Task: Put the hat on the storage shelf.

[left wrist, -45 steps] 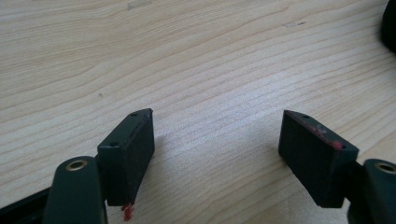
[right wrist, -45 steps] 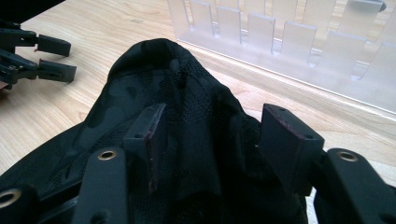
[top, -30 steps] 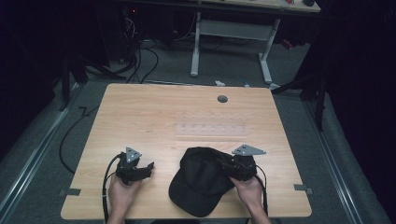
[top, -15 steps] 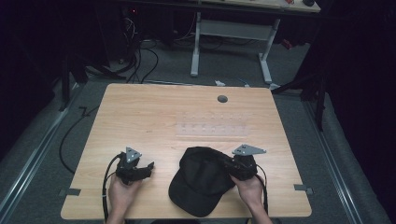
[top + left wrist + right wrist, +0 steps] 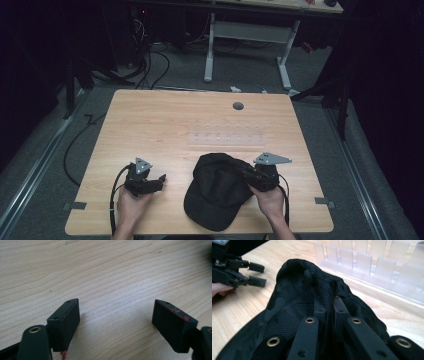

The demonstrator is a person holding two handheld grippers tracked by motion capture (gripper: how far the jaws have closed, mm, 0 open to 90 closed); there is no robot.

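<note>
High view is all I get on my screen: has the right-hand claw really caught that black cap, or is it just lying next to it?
Observer: In the right gripper view, the right gripper has its jaws closed on a bunched fold of the cap; the fabric is pinched between them.
Operator: And the other claw, is it holding anything?
Observer: No. In the left gripper view, the left gripper stands open over bare table, nothing between its jaws.
Operator: What is that pale patch beyond the cap?
Observer: A clear plastic rack with upright dividers, standing just behind the cap.
</note>
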